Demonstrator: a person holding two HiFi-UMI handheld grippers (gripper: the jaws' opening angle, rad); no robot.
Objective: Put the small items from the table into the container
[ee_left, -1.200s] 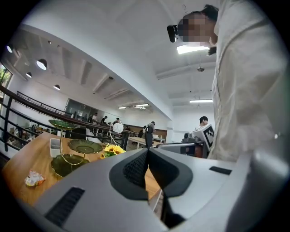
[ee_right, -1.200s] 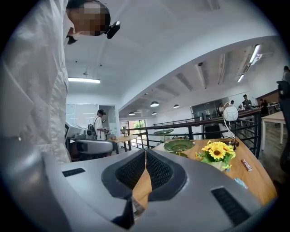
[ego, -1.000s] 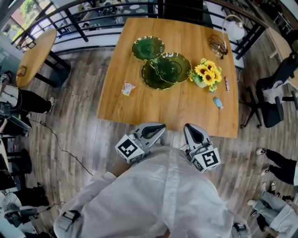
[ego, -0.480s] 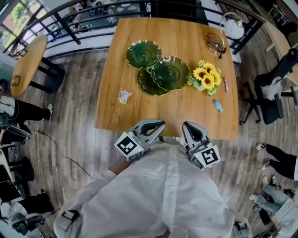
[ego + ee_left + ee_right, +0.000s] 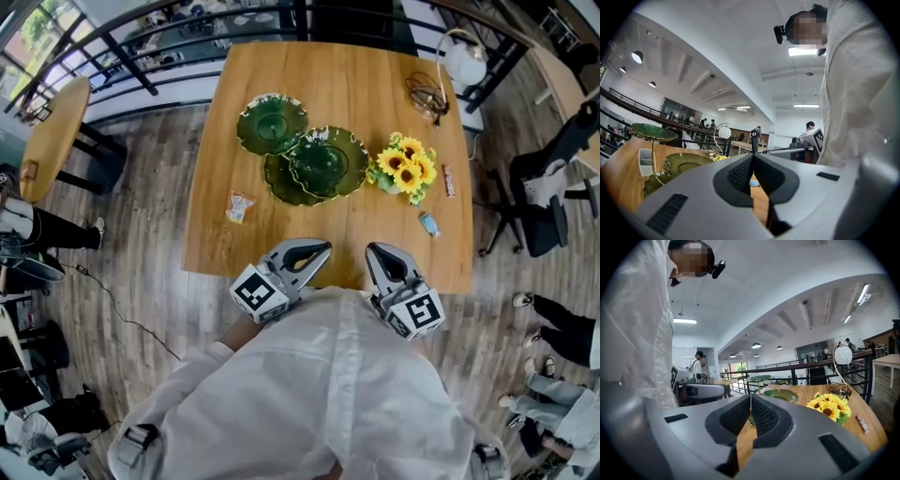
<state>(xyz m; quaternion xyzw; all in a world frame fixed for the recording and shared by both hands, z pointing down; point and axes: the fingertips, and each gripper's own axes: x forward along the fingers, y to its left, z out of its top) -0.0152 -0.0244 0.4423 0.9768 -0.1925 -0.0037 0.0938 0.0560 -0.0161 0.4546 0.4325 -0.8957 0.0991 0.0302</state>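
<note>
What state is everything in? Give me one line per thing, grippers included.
left gripper: shut, empty, at the near edge of the table.
right gripper: shut, empty, at the same edge.
green dishes: tiered, nothing visible in them.
sunflowers: upright beside the dishes.
wrapped snack: lying loose, left of the dishes.
blue packet: lying loose near the right edge.
candy bar: lying flat, right of the sunflowers.

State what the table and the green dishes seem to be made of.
The table: wood or wood veneer, with a smooth satin finish. It is honey-coloured with lengthwise grain streaks. The green dishes: probably glass or glazed ceramic, unclear which. They are glossy, with bright reflections and wavy pale rims.
</note>
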